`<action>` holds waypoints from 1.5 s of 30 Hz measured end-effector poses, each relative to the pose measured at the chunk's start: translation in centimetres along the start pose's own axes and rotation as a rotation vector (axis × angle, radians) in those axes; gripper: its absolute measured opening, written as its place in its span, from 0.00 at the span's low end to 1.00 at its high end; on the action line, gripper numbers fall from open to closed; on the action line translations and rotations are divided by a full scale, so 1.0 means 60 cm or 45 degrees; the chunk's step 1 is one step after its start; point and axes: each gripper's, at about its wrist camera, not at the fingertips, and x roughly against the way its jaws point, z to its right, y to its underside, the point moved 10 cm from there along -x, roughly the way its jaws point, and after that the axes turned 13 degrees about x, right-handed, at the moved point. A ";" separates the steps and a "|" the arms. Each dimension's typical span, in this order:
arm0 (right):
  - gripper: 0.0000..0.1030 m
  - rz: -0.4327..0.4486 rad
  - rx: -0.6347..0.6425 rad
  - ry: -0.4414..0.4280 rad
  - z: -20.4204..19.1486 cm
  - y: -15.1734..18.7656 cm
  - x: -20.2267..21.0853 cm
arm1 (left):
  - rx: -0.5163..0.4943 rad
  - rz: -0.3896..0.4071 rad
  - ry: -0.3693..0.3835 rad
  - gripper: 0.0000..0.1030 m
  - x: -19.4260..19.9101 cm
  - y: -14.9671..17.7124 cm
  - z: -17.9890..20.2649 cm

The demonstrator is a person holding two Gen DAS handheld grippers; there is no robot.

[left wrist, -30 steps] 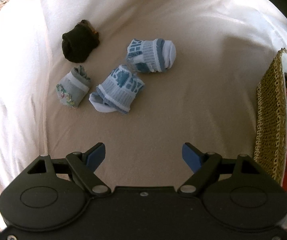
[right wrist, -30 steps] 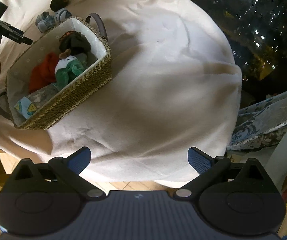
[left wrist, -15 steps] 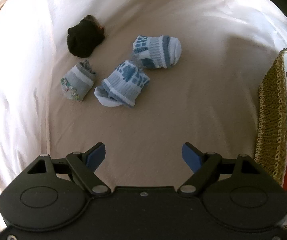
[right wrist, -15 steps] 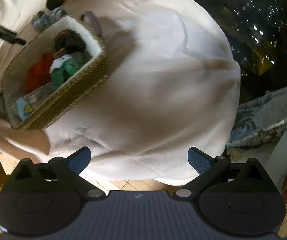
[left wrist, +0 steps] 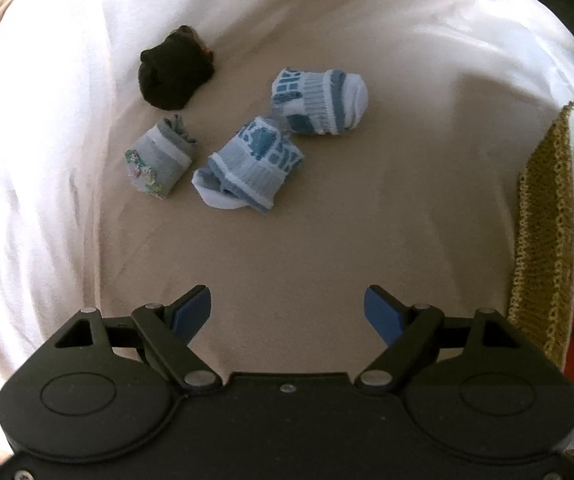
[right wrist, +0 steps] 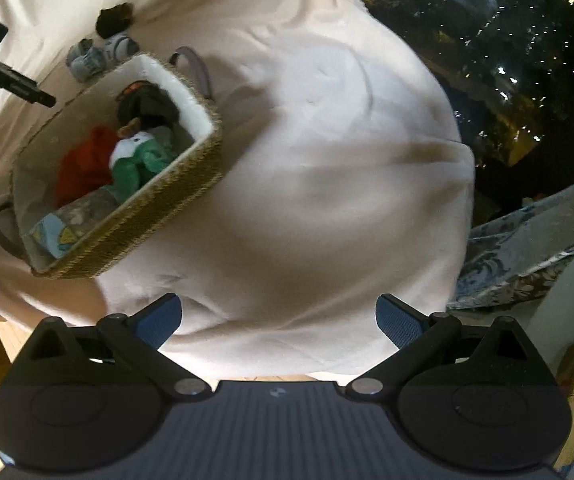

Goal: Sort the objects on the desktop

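Four rolled socks lie loose on the pale cloth [left wrist: 327, 220] in the upper middle of the left wrist view. A black sock bundle [left wrist: 173, 74] sits furthest up and to the left. Below it lies a grey sock roll [left wrist: 161, 164] with a floral edge, and just to the right of that a blue patterned sock [left wrist: 251, 168] with a white toe. A second blue-and-white sock [left wrist: 321, 100] lies above and to the right of it, the two nearly touching at one corner. None of the socks is held.

At the right edge of that view stands the woven basket [left wrist: 543, 240], its straw-coloured wall upright. In the right wrist view the basket [right wrist: 175, 204] sits in the left half of the frame, lined in white, with a grey handle at each end. Inside it lie a red cloth [right wrist: 87, 164], a green and white soft item [right wrist: 139, 160], a dark bundle [right wrist: 147, 100] and a pale blue printed piece [right wrist: 59, 236].

The left gripper [left wrist: 287, 312] hangs above bare cloth at the bottom of its frame, blue pads wide apart with nothing between them. The right gripper [right wrist: 279, 320] is likewise spread, empty, over the cloth's draped edge. The left gripper also shows as a dark tool at the upper left of the right wrist view.
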 end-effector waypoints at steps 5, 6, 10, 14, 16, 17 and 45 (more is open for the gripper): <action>0.99 -0.034 0.027 -0.006 -0.012 -0.003 -0.004 | 0.017 0.001 0.001 0.78 0.005 -0.003 0.000; 0.99 -0.047 0.027 -0.001 -0.008 -0.001 -0.006 | 0.023 0.000 0.000 0.78 0.006 -0.004 -0.001; 0.99 -0.102 -0.011 0.021 0.020 0.019 -0.013 | 0.045 -0.008 -0.010 0.78 0.002 -0.006 -0.007; 0.99 -0.129 -0.050 0.022 0.040 0.035 -0.024 | 0.072 -0.020 -0.016 0.78 -0.003 -0.005 -0.013; 0.99 -0.129 -0.063 0.021 0.043 0.039 -0.026 | 0.080 -0.022 -0.018 0.78 -0.005 -0.004 -0.014; 0.99 -0.131 -0.067 0.021 0.045 0.041 -0.027 | 0.081 -0.024 -0.019 0.78 -0.005 -0.004 -0.015; 0.99 -0.134 -0.052 0.056 0.059 0.044 -0.035 | 0.128 -0.049 -0.023 0.78 -0.005 0.004 -0.023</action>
